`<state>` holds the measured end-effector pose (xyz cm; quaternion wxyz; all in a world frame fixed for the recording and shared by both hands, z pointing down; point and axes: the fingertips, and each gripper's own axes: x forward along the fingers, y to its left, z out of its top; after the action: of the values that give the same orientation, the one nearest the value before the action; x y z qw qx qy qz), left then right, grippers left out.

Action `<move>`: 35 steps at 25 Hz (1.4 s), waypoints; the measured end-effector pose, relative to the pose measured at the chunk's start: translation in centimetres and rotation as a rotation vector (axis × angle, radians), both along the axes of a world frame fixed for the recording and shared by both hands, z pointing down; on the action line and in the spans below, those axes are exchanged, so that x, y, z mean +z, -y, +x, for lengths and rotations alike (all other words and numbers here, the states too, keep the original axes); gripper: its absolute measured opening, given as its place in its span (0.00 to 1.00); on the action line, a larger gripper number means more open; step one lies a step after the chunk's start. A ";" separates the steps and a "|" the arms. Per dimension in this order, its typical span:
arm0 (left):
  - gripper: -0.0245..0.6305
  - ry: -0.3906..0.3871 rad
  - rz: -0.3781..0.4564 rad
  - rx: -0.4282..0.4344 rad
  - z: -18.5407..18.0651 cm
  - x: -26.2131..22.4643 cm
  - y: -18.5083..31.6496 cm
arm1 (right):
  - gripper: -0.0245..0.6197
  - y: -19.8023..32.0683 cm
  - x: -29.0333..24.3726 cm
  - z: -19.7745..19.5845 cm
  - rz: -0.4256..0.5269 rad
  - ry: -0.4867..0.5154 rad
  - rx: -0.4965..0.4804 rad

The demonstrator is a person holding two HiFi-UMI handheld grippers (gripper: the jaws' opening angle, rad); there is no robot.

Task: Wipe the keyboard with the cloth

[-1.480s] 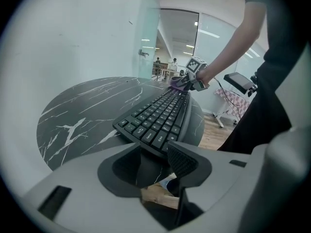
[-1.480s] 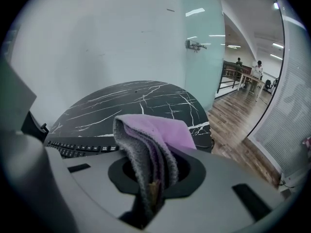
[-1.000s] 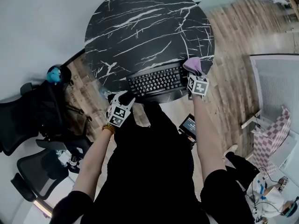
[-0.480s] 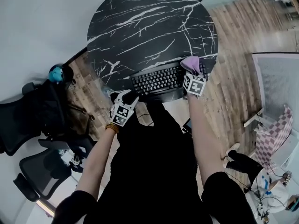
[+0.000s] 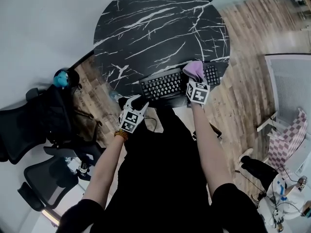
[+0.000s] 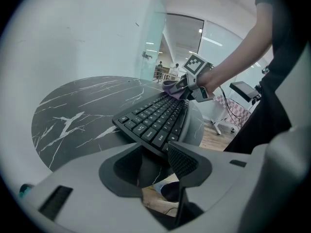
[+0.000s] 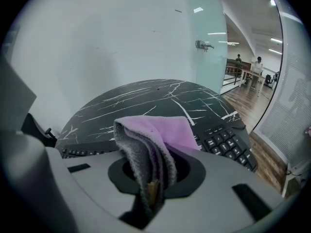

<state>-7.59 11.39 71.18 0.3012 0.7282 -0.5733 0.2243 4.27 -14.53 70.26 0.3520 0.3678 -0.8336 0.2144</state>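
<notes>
"What's the person wearing?"

"Black clothes with short sleeves (image 5: 73, 217). There's an orange-yellow band (image 5: 120, 134) at the left wrist."

"And the tools?"

"The left gripper (image 6: 155, 163) and right gripper (image 7: 150, 188) both have pale grey shells with a black recess round the jaws. The left one's pads (image 6: 182, 161) are ribbed and black. Each carries a white cube (image 5: 198, 92) with black square markers."

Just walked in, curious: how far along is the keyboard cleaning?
Done: the right gripper has the purple cloth pinched. In hand: the cloth is on the keyboard, between main keys and number pad. The left gripper is open by the keyboard's left end. Left: I can't tell which keys are wiped.
</notes>
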 end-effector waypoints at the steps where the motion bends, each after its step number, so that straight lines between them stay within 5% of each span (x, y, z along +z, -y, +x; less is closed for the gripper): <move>1: 0.30 0.000 -0.001 0.004 0.0 0.0 0.0 | 0.13 -0.5 0.1 -0.4 -0.003 0.001 -0.012; 20: 0.30 -0.020 0.016 0.024 0.1 0.0 0.1 | 0.14 -9.8 0.0 -7.9 -0.010 0.000 -0.160; 35: 0.30 -0.061 0.023 -0.001 -0.3 0.0 0.0 | 0.14 -19.6 0.0 -15.5 -0.015 -0.049 -0.548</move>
<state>-7.93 11.43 71.15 0.3102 0.7380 -0.5666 0.1950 -11.25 5.04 70.24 0.4198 0.1310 -0.8916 0.1083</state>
